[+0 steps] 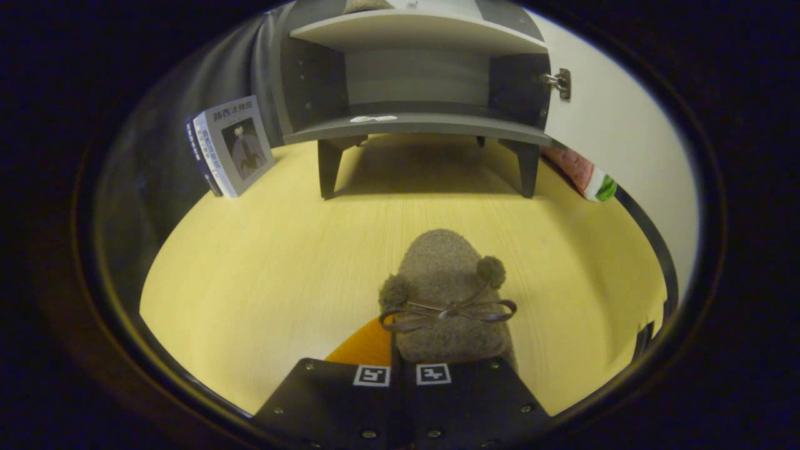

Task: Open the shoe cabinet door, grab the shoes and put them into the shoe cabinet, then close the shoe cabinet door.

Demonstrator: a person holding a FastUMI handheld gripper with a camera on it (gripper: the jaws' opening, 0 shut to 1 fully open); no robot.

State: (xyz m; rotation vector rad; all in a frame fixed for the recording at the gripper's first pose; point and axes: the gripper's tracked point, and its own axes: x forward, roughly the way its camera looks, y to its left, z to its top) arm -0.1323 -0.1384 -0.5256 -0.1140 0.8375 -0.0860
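Fuzzy grey slipper with pompoms and bow (447,294) at the gripper (403,375).
Fingers close together, apparently pinching its heel; open grey shoe cabinet (415,81) at twelve o'clock.

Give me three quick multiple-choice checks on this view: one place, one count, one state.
1. The book stands: A left of the cabinet; B on its shelf; C under it.
2. Pom-poms on the slipper: A one; B two; C four.
3. The cabinet door is: A shut; B open; C off.
A: it leans beside the left leg. B: two flank the bow. B: it is swung aside, inside showing. The gripper fingers sit close together at the slipper's heel.
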